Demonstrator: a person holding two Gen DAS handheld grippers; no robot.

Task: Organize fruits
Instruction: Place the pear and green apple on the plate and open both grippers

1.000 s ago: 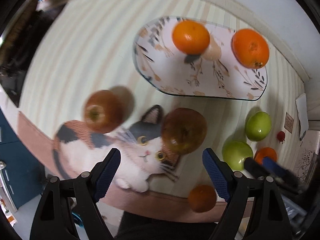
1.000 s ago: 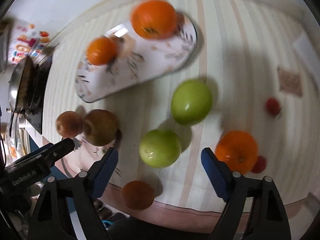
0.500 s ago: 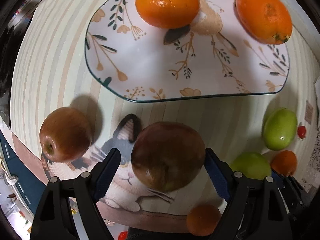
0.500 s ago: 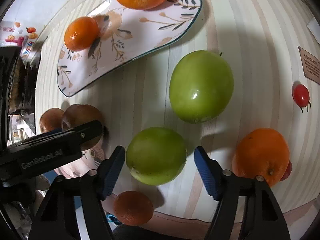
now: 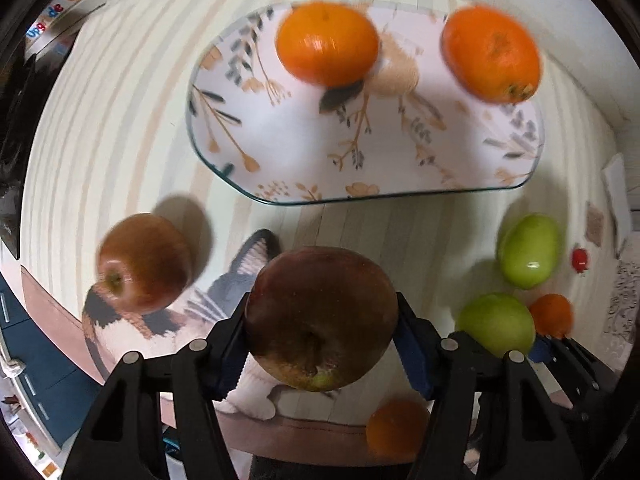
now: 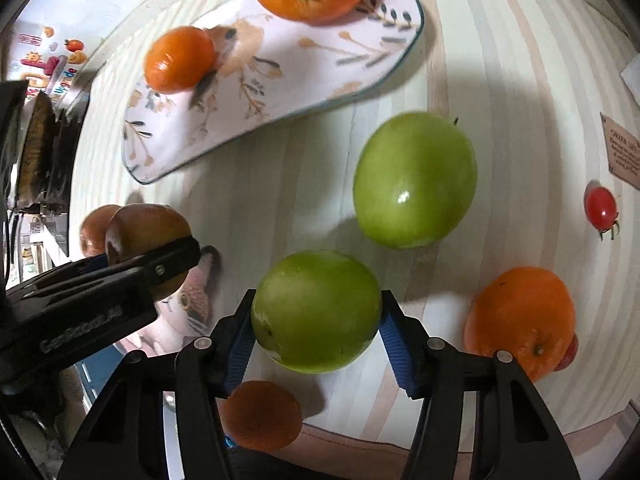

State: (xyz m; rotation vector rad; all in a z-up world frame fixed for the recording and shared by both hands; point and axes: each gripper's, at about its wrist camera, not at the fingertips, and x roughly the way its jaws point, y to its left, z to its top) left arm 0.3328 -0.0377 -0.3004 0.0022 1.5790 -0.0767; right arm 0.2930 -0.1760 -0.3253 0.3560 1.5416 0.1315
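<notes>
Surface: striped cloth (image 5: 120,128) with a cat print (image 5: 132,328) at the near edge.
Plate: floral plate (image 5: 304,152) at the far side of the cloth, two oranges on it, one left (image 5: 327,49), one right (image 5: 491,53); both blurred in the left view.
Left gripper (image 5: 322,338): jaws closed against both sides of a dark red apple (image 5: 320,316), stem end facing the camera, over the cat print, short of the plate.
Second red apple (image 5: 145,261): on the cloth left of the held one, apart from it, at the edge of the cat print.
Right gripper (image 6: 316,330): jaws pressed on both flanks of a green apple (image 6: 316,310).
Other green apple (image 6: 416,184): on the cloth just beyond the held one, near the plate's rim.
Loose orange (image 6: 522,320): right of the right gripper, a small red fruit (image 6: 570,354) touching its far side.
Cherry tomato (image 6: 600,208): alone at the right, beside a card (image 6: 624,152).
Small orange (image 6: 260,416): at the cloth's near edge, below the right gripper's left finger.
Background: dark objects (image 6: 36,156) and colourful packaging (image 6: 44,64) at far left.
</notes>
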